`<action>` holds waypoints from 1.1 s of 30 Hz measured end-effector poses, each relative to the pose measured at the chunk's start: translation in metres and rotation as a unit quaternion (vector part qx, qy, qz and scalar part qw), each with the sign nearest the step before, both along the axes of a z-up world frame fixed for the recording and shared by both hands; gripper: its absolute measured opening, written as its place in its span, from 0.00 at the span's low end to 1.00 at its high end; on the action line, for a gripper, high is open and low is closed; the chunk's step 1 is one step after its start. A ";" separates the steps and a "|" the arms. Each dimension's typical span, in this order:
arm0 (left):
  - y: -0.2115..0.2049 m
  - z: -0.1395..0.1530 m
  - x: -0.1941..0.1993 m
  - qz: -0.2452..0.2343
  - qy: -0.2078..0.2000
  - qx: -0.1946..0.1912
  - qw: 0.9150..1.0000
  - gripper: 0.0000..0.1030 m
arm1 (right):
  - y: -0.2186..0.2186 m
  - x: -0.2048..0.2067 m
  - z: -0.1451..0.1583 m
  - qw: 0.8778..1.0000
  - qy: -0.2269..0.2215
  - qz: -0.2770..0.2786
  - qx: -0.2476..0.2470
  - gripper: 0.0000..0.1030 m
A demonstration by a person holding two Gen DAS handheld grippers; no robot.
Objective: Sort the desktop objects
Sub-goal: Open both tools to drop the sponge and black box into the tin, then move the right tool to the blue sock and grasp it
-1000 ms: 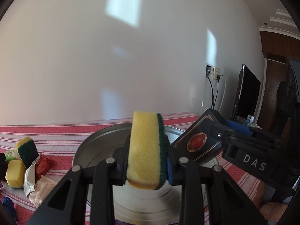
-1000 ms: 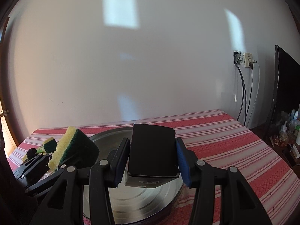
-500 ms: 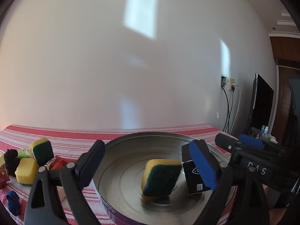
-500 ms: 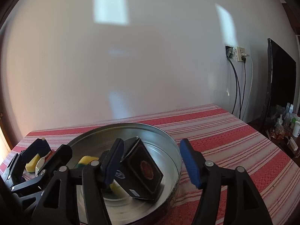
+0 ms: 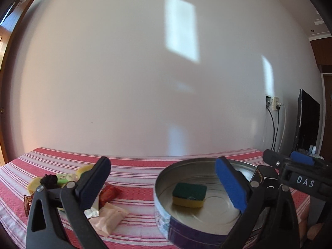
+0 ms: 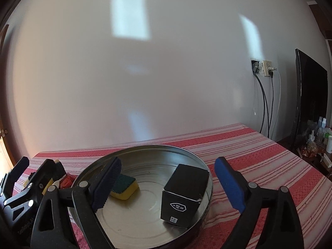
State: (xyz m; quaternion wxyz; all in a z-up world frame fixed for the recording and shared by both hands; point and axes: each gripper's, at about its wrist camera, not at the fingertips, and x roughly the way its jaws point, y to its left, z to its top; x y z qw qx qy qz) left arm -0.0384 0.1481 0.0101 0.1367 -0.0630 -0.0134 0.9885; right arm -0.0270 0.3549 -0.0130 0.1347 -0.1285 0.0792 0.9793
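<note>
A round metal tin [image 5: 164, 213] stands on the red striped cloth. In it a yellow sponge [image 5: 189, 194] lies flat, green side up, and a black box [image 6: 184, 191] stands tilted against the right wall. My left gripper [image 5: 164, 186] hangs over the tin's left rim, its jaws opening wide with nothing between them. My right gripper [image 6: 169, 184] is at the tin's near side, jaws opening too; the box sits beyond its pads, untouched. In the right wrist view the sponge [image 6: 124, 186] is half hidden by my left finger, and the left gripper [image 6: 34, 168] shows at far left.
Left of the tin lies a pile: yellow sponges [image 5: 35, 183], a green packet [image 5: 64, 178], a red wrapper [image 5: 108, 193], a beige sachet [image 5: 110, 217]. A wall closes the table's far edge. At right stand a dark screen [image 6: 311, 95] and a socket with cables [image 6: 263, 68].
Both grippers opened and let go. The sponge dropped into the tin and settled flat. The black box fell in and came to rest by the right wall. The left view swung left.
</note>
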 end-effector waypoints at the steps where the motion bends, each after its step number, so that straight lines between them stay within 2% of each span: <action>1: -0.008 -0.001 0.002 0.007 -0.002 0.000 1.000 0.99 | -0.001 0.001 0.000 1.000 0.005 -0.002 -0.001 0.91; 8: -0.044 -0.011 -0.007 0.031 -0.053 0.012 0.998 0.99 | -0.013 0.011 -0.006 0.998 0.046 0.016 -0.047 0.93; 15: -0.065 -0.015 -0.005 0.066 -0.044 0.011 0.997 0.99 | -0.050 0.017 -0.006 0.995 0.093 0.035 -0.018 0.96; 19: -0.081 -0.016 -0.006 0.080 -0.054 0.020 0.995 0.99 | -0.065 0.015 -0.007 0.995 0.094 0.041 0.000 0.99; 26: -0.112 -0.019 -0.013 0.112 -0.078 0.041 0.990 0.99 | -0.090 0.004 -0.015 0.994 0.075 0.076 -0.010 0.99; 30: -0.131 -0.019 -0.013 0.130 -0.075 0.034 0.988 0.99 | -0.108 0.000 -0.016 0.993 0.075 0.091 0.000 0.99; 33: -0.154 -0.018 -0.011 0.162 -0.069 0.026 0.984 0.99 | -0.122 -0.003 -0.016 0.992 0.074 0.101 0.005 0.99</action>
